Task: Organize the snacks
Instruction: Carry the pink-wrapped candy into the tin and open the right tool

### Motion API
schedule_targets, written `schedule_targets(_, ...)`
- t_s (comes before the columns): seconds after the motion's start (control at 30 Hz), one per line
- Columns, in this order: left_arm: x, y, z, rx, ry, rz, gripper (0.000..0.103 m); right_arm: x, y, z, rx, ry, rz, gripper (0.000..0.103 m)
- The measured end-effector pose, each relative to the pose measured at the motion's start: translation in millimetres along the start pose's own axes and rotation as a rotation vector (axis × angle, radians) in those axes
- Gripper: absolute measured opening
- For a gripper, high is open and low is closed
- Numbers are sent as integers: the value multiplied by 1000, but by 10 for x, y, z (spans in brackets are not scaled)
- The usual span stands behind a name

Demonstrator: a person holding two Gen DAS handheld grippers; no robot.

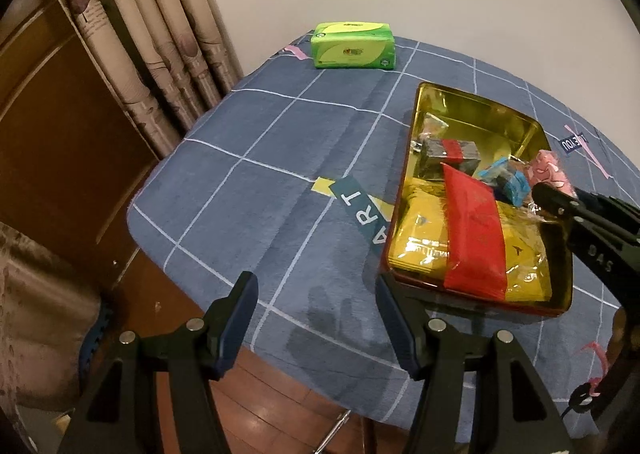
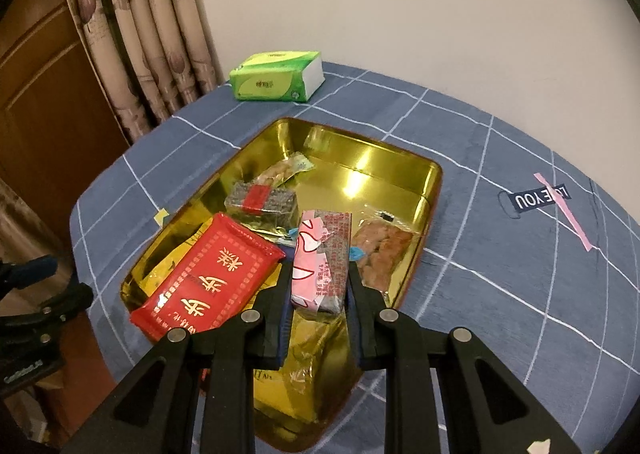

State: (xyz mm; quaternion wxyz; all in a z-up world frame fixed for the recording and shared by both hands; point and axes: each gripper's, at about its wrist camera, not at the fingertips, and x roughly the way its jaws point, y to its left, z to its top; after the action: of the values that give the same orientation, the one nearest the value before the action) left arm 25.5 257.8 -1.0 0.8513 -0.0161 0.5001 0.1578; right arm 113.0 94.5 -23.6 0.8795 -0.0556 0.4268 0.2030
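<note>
Gripping a pink-and-white wrapped snack bar (image 2: 322, 260), the right gripper (image 2: 318, 274) has its two fingers clenched on the bar's long sides, and the bar hangs over the near half of the gold tin tray (image 2: 400, 163). In the left wrist view the same pink snack (image 1: 548, 169) pokes out past the right gripper's dark tip (image 1: 560, 201) at the tray's right wall.

Down in the tray, a red packet with gold characters (image 2: 208, 274) lies at the near left, slanted across yellow packets (image 2: 308, 374) that cover the near floor. Just beyond it sits a dark grey block with a red band (image 2: 262, 199), and farther still a small clear packet of pale bits (image 2: 280, 169). Right of the held bar, a clear bag of brown pieces (image 2: 380, 250) rests against the tray's right wall. A blue-wrapped piece (image 1: 508, 177) sits between the grey block and the pink bar in the left wrist view. The far right part of the tray floor shows bare gold.

The left gripper (image 1: 316, 318) hovers off the tray's near left corner, fingers spread wide with nothing between them; its right finger (image 1: 394, 318) is just beside the tray's corner, though I can't tell whether it touches.

The tray sits on a blue tablecloth with white grid lines (image 1: 260, 181). A green tissue pack (image 1: 354, 45) rests at the table's far edge, well apart from the tray. Patterned beige curtains (image 1: 152, 33) hang at the far left, beside a brown wooden door (image 1: 52, 141).
</note>
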Motion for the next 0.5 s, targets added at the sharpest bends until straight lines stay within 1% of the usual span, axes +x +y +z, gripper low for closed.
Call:
schedule_targets(0.17, 26, 25, -1, -13, 10, 4, 62, 107, 6, 9, 0, 20, -14, 21)
schedule_targets(0.37, 37, 35, -14, -19, 15, -8, 62, 191, 11, -11, -3, 37, -32, 21)
schedule_targets(0.5, 54, 34, -11, -13, 19, -7, 62, 215, 28, -11, 4, 40, -38, 23)
